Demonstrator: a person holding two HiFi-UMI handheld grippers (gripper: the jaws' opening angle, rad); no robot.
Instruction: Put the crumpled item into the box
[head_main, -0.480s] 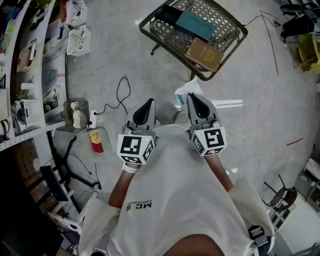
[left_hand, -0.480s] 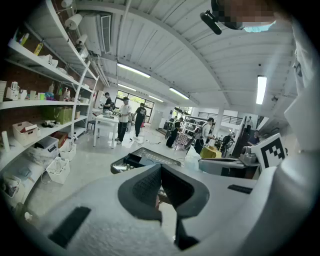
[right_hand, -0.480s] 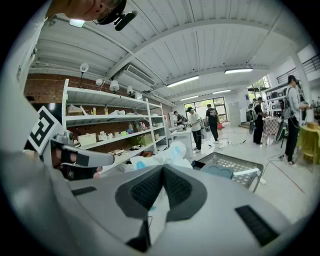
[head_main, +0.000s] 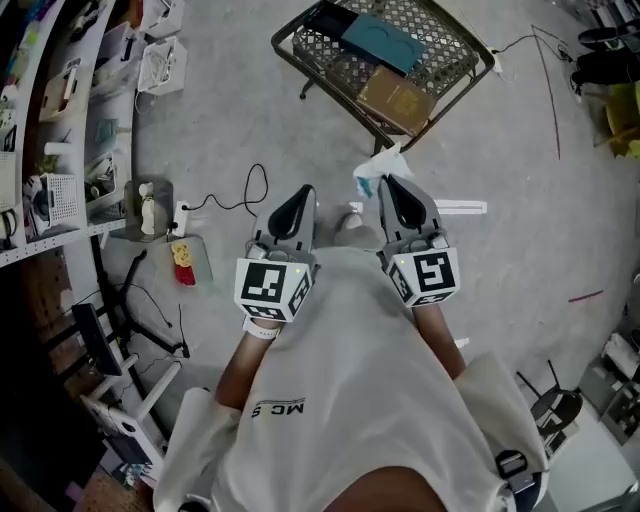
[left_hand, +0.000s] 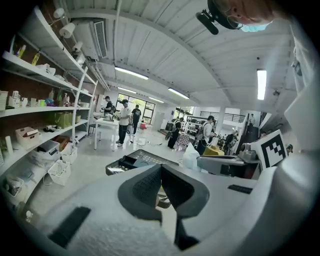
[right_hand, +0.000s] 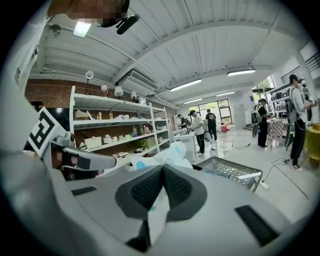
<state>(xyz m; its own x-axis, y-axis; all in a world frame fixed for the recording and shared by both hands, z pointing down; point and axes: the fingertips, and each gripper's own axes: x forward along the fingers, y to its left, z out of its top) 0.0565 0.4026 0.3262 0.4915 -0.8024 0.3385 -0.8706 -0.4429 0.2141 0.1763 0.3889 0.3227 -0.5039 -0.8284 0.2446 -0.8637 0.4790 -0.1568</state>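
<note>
Above grey floor (head_main: 230, 110), right gripper (head_main: 390, 188) pinches crumpled item (head_main: 372, 172)

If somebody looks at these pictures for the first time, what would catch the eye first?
The crumpled item, white with blue, stands out first: the right gripper is shut on it, in the middle of the head view. Just ahead stands a wire basket with a teal thing and a brown thing inside. The left gripper, beside the right one, is shut and empty.
</note>
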